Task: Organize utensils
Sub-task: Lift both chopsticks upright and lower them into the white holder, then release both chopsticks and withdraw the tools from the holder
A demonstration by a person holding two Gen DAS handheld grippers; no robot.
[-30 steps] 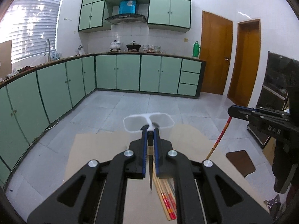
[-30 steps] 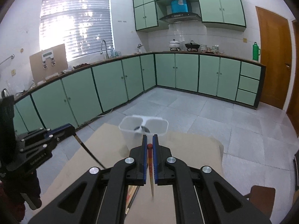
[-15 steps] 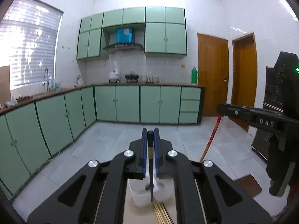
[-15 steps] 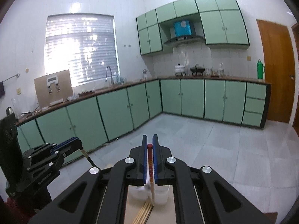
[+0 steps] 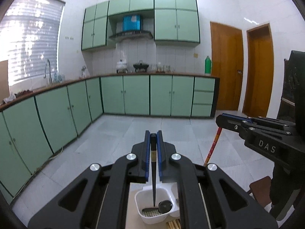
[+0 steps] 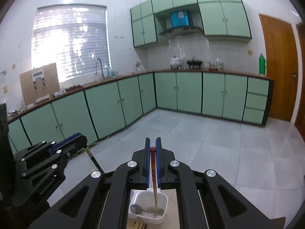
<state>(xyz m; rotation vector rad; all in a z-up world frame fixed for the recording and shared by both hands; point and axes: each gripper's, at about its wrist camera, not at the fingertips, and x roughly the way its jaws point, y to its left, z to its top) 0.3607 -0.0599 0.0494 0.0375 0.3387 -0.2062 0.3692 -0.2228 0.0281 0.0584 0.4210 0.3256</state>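
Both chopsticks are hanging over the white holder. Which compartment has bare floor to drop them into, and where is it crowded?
In the white holder, the left gripper hangs its dark chopstick over bare grating left of the spoon. The right gripper holds the red chopstick over bare slats right of it. The spoon's side is crowded.

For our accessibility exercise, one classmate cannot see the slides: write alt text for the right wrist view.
The right gripper is shut on a red-topped chopstick hanging tip-down into a white utensil holder that also holds a metal spoon. The left gripper, at left, grips a dark chopstick; behind lies a kitchen with green cabinets.
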